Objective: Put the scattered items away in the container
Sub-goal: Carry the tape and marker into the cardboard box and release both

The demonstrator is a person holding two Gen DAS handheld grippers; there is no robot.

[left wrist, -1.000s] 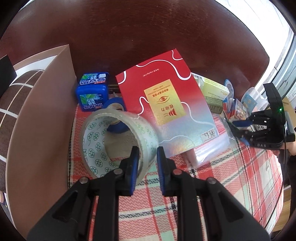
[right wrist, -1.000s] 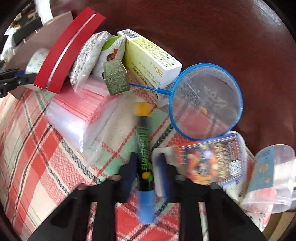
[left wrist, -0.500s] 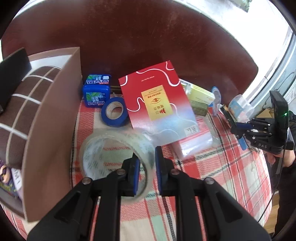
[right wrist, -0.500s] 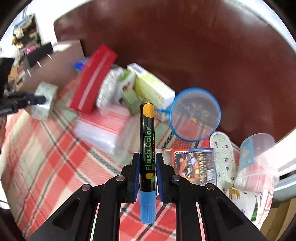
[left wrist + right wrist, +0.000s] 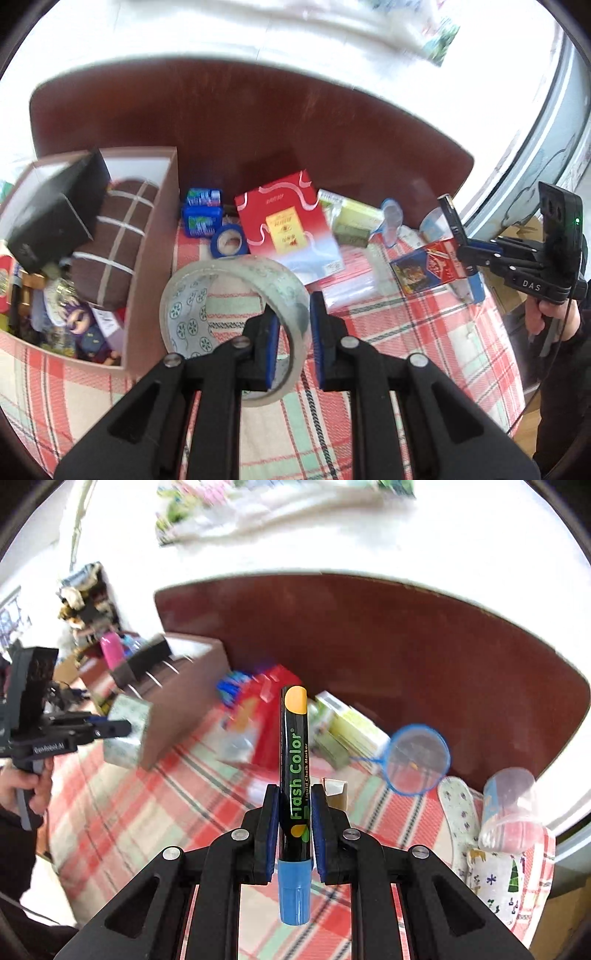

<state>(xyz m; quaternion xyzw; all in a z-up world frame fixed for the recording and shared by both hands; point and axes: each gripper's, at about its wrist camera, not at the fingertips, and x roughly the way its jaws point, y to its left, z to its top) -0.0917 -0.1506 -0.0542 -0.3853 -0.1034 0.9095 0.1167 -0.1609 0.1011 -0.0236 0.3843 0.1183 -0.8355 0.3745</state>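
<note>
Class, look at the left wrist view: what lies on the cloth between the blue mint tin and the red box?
A roll of blue tape lies flat there, between the blue mint tin and the red box, just ahead of the clear tape roll held in the left tongs.

Glossy clear tape — woven tablecloth

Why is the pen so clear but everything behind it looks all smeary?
Right wrist view: the marker rides with the camera in the right gripper, so it stays sharp, while the tablecloth and box smear with motion. Left wrist view: mostly sharper, the tape roll clear; the far background glares white.
</note>
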